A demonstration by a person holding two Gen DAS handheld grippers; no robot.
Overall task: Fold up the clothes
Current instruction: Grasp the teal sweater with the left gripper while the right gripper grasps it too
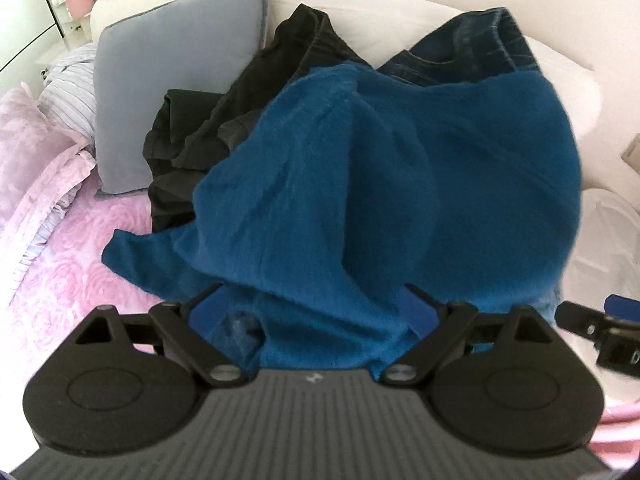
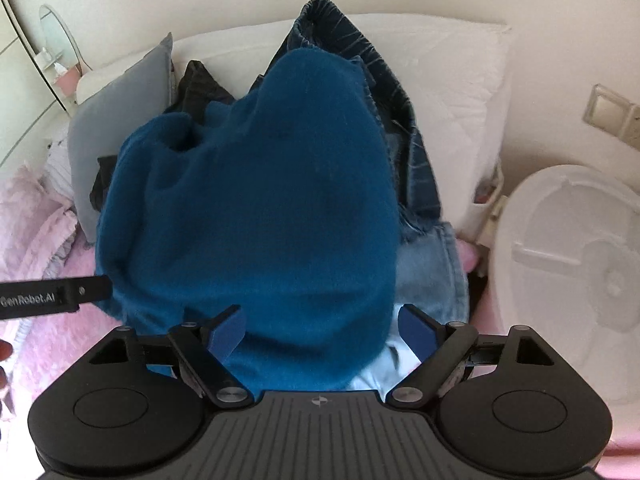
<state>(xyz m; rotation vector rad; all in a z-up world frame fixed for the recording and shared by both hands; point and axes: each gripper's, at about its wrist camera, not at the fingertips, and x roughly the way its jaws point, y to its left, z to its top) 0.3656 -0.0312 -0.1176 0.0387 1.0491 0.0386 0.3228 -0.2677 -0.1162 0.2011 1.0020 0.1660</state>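
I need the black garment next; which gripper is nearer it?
Left. The left gripper sits on the black garment side of the blue sweater; the right gripper is farther over, by the jeans.

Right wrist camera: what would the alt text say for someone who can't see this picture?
A fuzzy teal sweater is heaped on a pile of jeans and black clothes on a pink bedspread, between the wide-apart blue pads of the right gripper. A grey pillow leans behind; a white plastic tub stands at right.
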